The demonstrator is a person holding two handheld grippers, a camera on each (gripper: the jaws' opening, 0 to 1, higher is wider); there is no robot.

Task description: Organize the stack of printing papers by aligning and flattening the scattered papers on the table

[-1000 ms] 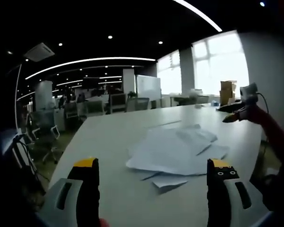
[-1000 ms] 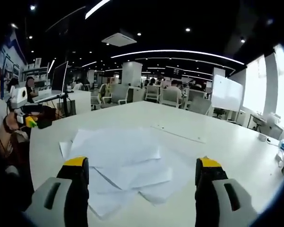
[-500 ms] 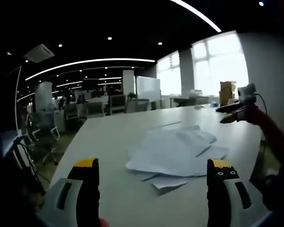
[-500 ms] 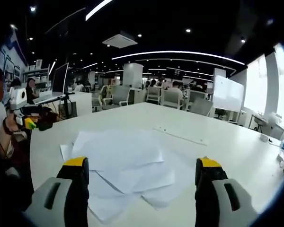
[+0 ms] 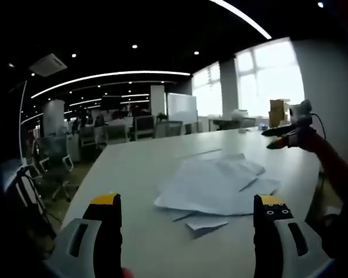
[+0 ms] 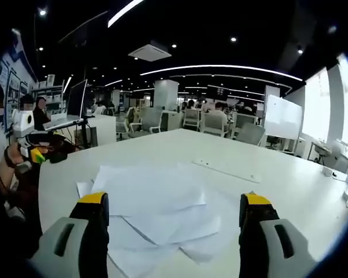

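The loose white printing papers (image 5: 214,186) are lying fanned out on the pale grey table (image 5: 133,168), untouched. The left tool (image 5: 188,211) and right tool (image 6: 172,209) are being held spread and empty, one at each side of the pile. The approach appears to be in hand; next, the sheets' edges would need to be pushed inward from both sides.

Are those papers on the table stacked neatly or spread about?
Spread about: the papers lie fanned at different angles on the table, edges and corners misaligned.

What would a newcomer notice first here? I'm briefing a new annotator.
A messy fan of white papers sprawls on the white table, just beyond the open right gripper. The left gripper, also open, faces the same pile from the other side.
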